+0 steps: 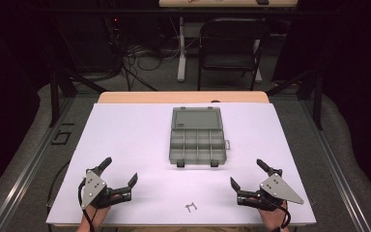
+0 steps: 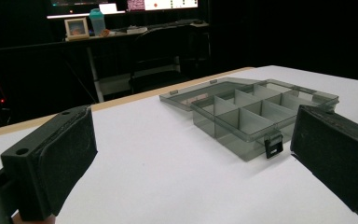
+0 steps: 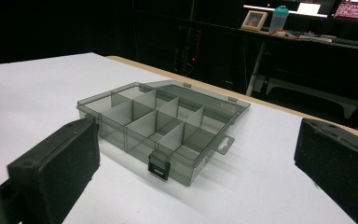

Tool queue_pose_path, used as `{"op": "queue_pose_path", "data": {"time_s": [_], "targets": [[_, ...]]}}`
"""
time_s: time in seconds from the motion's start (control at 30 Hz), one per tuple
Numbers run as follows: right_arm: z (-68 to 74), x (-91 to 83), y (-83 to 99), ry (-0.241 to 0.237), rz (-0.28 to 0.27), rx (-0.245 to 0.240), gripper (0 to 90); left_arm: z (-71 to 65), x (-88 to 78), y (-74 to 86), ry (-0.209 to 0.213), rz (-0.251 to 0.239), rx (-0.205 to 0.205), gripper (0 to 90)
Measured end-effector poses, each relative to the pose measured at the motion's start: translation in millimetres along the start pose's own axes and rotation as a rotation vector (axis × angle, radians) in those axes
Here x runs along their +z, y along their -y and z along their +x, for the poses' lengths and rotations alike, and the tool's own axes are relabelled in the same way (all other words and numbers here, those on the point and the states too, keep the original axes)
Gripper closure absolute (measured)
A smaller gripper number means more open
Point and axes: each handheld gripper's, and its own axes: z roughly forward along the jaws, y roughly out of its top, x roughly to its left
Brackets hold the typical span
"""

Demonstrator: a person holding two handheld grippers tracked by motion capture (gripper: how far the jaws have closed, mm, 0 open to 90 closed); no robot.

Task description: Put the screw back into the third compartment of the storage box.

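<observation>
A grey see-through compartment box lies open at the middle of the white table, its lid folded flat toward the far side. Its several compartments look empty, and two black latches hang at its near edge. The same box sits ahead of the left gripper's jaws, and the box lies ahead of the right gripper's jaws. My left gripper rests at the near left of the table, open, nothing between its jaws. My right gripper rests at the near right, open and empty as well.
A small metal clip-like piece lies near the table's front edge between the grippers. A black chair and cables stand beyond the far edge. Dark floor surrounds the table.
</observation>
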Motion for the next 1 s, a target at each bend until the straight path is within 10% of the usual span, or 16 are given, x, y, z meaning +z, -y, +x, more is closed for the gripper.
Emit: {"op": "queue_pose_path", "data": {"time_s": [1.0], "targets": [[12.2,25.9,-8.6,-0.101,0.083,-0.018,0.0,1.7,0.4,0.8,0.011,0.004,-0.004,0.0]]}}
